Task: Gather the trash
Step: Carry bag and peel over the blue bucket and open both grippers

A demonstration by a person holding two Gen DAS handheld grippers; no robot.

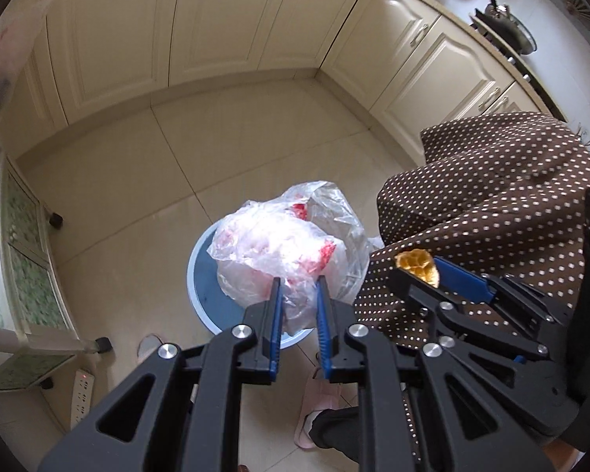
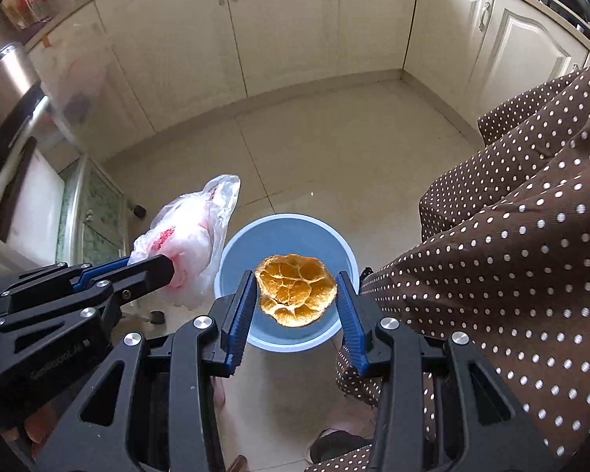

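Right wrist view, left to right. Left gripper [image 2: 169,271]: at nine o'clock, jaws nearly closed, pinching a crumpled plastic bag [image 2: 188,244] that hangs just outside the bin's rim. Bin [image 2: 232,247]: blue, round, on the floor at centre, directly below the peel. Right gripper [image 2: 295,295]: jaws part-open, clamping a dried orange peel [image 2: 295,291] by its edges, long axis running nine to three. Right hand is nearer for the drop. Dotted cloth [image 2: 511,255]: three o'clock, covers the bin's right edge. Bin contents hidden by the peel.
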